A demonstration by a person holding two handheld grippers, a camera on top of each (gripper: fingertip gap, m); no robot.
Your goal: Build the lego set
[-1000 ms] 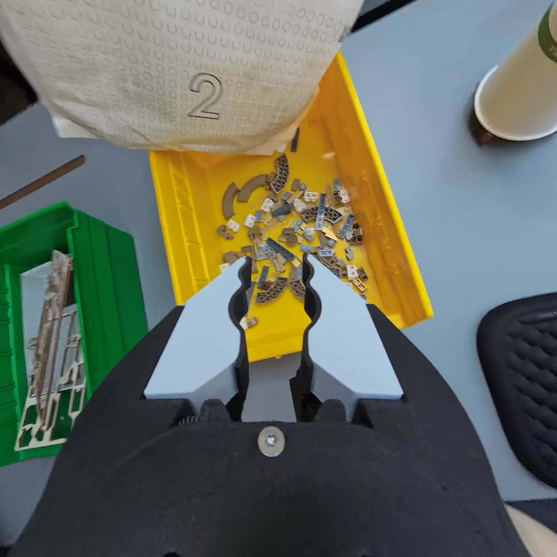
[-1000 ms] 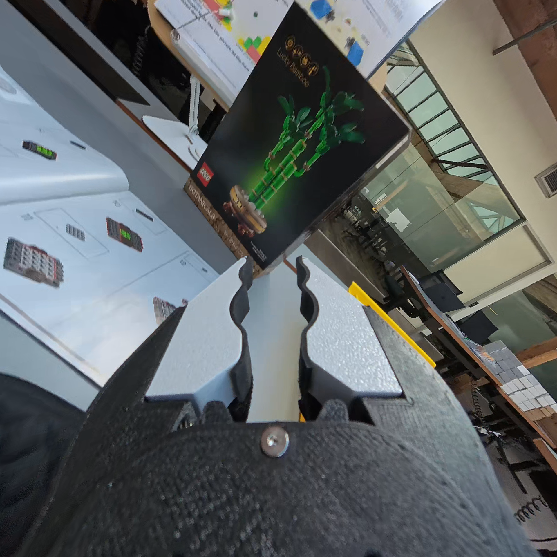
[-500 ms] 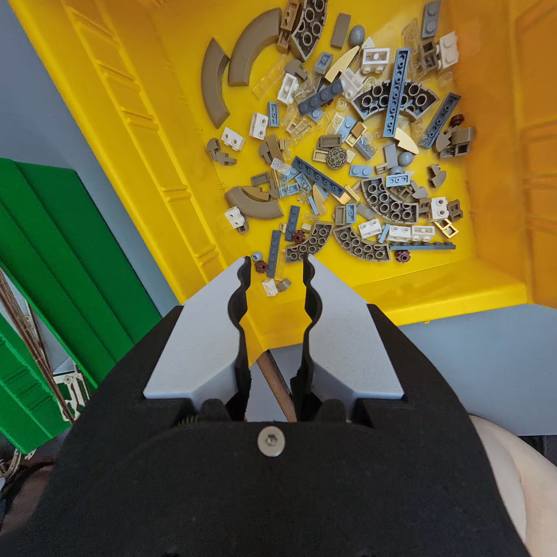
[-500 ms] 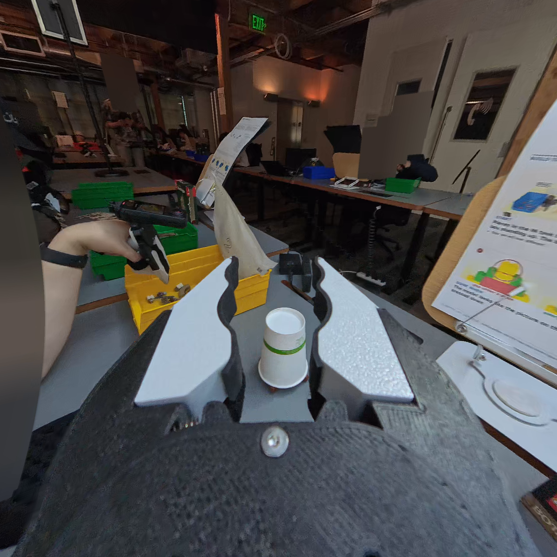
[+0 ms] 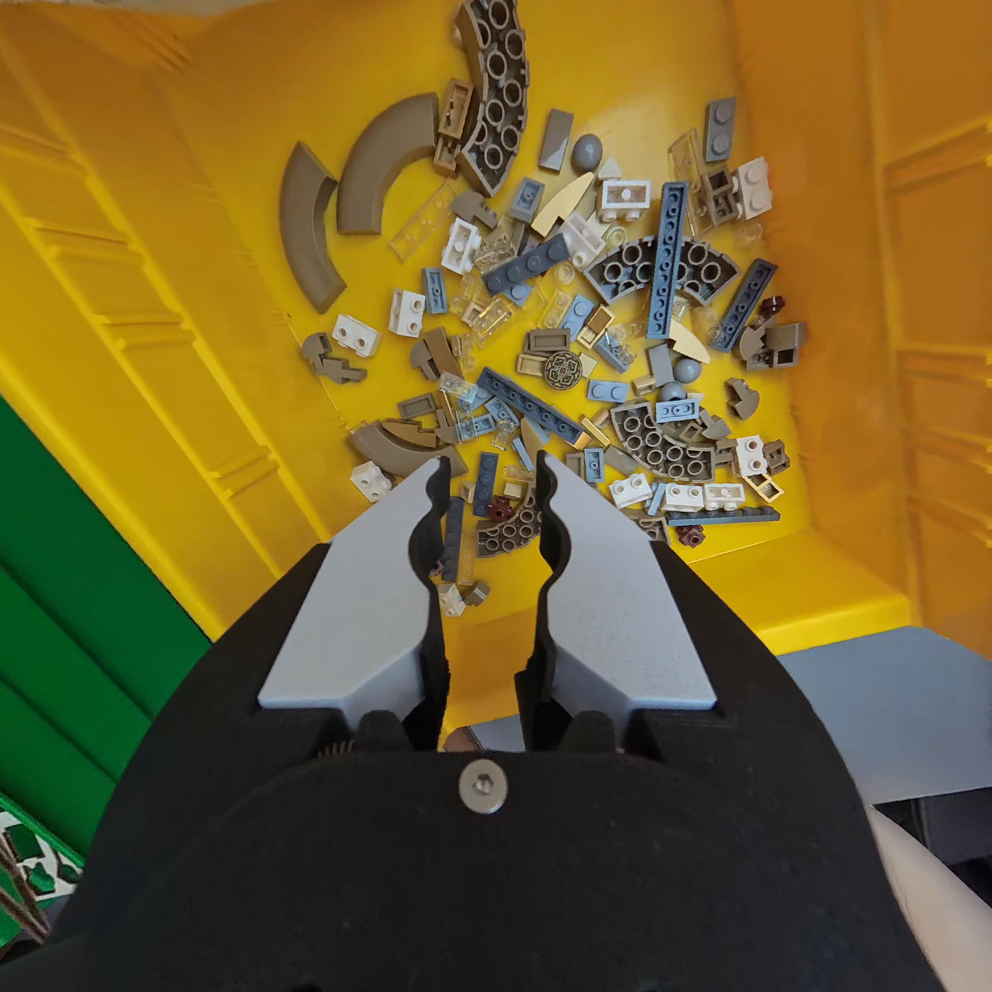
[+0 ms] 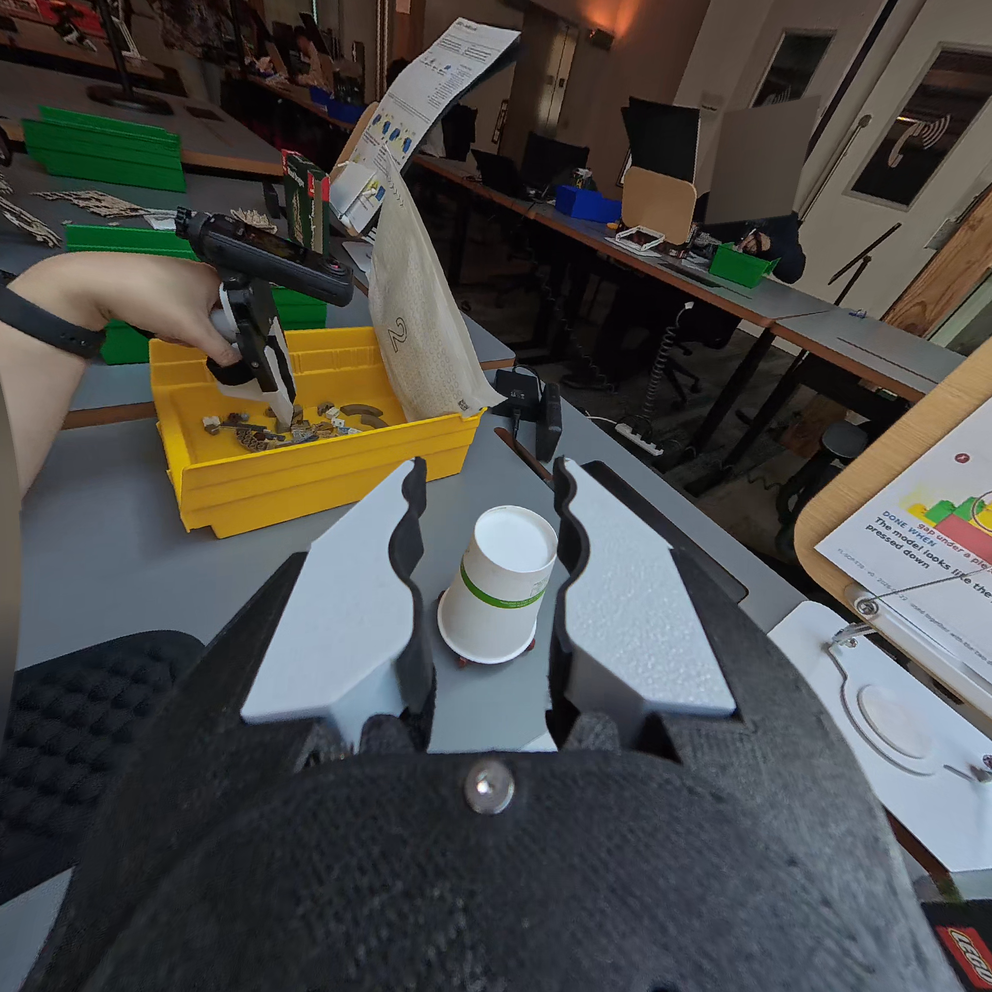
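A yellow bin (image 5: 161, 333) holds several loose lego pieces (image 5: 563, 343): tan curved arches, dark round-holed plates, grey-blue strips, white and clear bricks. My left gripper (image 5: 489, 464) is open and empty, low inside the bin over the near pieces. The right wrist view shows the same bin (image 6: 300, 483) with that gripper (image 6: 282, 416) pointing down among the pieces. My right gripper (image 6: 486, 467) is open and empty, above an upside-down white paper cup (image 6: 502, 580) with a green band that stands between its fingers on the grey table (image 6: 96, 563).
A pale numbered paper bag (image 6: 424, 333) leans in the bin's far end. Green bins (image 5: 64, 590) stand to the left. A black mesh pad (image 6: 70, 708) lies near left. An instruction board on a white stand (image 6: 912, 537) is at the right. Black device (image 6: 547, 418) behind the bin. About 40 centimeters separates my left fingertips from my right.
My left gripper has dropped closer into the yellow bin over the pieces. My right gripper has swung from the box and booklet towards the paper cup and opened wider.
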